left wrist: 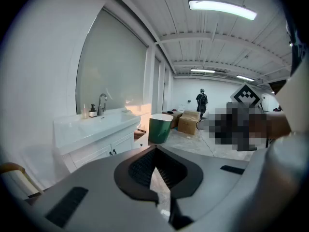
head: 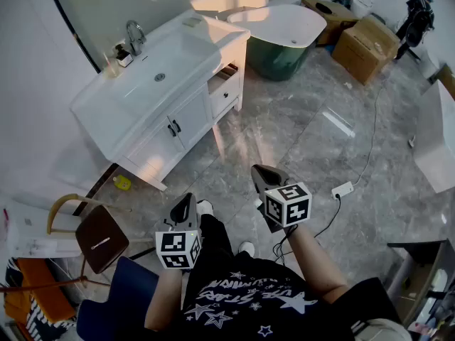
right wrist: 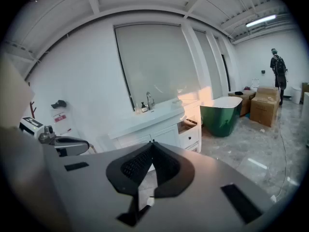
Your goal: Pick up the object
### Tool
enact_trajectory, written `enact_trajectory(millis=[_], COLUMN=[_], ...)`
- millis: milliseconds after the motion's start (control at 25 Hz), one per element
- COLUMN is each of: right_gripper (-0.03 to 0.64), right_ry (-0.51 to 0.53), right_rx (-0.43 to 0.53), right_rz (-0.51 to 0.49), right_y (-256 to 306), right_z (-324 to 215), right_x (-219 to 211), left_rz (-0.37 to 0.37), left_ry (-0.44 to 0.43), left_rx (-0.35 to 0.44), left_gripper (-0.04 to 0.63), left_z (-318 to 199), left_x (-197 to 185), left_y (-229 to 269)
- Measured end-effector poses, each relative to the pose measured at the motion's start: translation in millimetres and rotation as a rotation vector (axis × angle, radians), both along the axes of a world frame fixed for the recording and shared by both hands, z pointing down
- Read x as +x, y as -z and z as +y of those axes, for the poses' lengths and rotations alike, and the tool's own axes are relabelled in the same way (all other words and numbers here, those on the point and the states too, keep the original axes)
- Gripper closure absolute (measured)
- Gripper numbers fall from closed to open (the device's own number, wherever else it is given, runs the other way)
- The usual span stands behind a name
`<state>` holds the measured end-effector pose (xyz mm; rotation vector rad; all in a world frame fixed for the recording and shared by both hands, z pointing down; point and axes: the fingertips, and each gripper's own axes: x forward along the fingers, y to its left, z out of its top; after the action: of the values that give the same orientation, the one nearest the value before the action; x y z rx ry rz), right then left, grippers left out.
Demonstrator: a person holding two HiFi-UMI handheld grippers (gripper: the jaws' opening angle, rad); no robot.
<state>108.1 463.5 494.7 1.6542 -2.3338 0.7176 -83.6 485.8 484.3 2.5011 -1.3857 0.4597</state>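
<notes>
In the head view both grippers hang over the grey marble floor in front of the person. My left gripper point(head: 186, 199) is shut with nothing in it; in the left gripper view its jaws point(left wrist: 155, 150) meet at the tips and aim toward the white vanity point(left wrist: 96, 127). My right gripper point(head: 261, 170) is also shut and empty, and in the right gripper view it point(right wrist: 152, 143) faces the vanity point(right wrist: 149, 122). A small yellow object point(head: 122, 182) lies on the floor at the vanity's foot, well left of both grippers.
The white vanity point(head: 153, 112) has a faucet point(head: 134, 36) and a small bottle point(head: 123, 57). A green bathtub point(head: 284, 55) and cardboard boxes point(head: 366, 48) stand behind. A brown chair point(head: 99, 239) is at the left. A power strip point(head: 343, 189) and its cable lie to the right.
</notes>
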Motion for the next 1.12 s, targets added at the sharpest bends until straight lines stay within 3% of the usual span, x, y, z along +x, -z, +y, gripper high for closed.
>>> enact_trajectory(millis=[400, 760, 800, 840, 1040, 1120], right_gripper=[0.606, 0.601, 0.572, 0.494, 0.348, 0.328], right_ry=[0.001, -0.059, -0.06, -0.06, -0.072, -0.08], right_rx=[-0.01, 0.02, 0.022, 0.022, 0.007, -0.013], right_rz=[-0.005, -0.092, -0.09, -0.087, -0.086, -0.084], right_y=[-4.9, -5.6, -5.9, -6.3, -13.3, -21.3], right_z=[8.0, -4.7, -10.3, -16.9, -62.3, -85.6], right_x=[-1.6, 3.7, 3.5, 2.9, 0.0, -0.2], left_rz=[-0.001, 0.006, 0.009, 0.01, 0.017, 0.022], left_ry=[0.023, 0.037, 0.042, 0.045, 0.046, 0.035], left_rx=[0.001, -0.017, -0.017, -0.017, -0.025, -0.03], left_gripper=[0.581, 0.581, 0.581, 0.581, 0.581, 0.581], left_z=[3.6, 1.7, -2.8, -8.3, -54.1, -81.9], left_x=[-11.4, -15.8, -18.0, -20.2, -27.2, -27.1], left_y=[-1.3, -7.5, -7.6, -7.9, -14.0, -19.3])
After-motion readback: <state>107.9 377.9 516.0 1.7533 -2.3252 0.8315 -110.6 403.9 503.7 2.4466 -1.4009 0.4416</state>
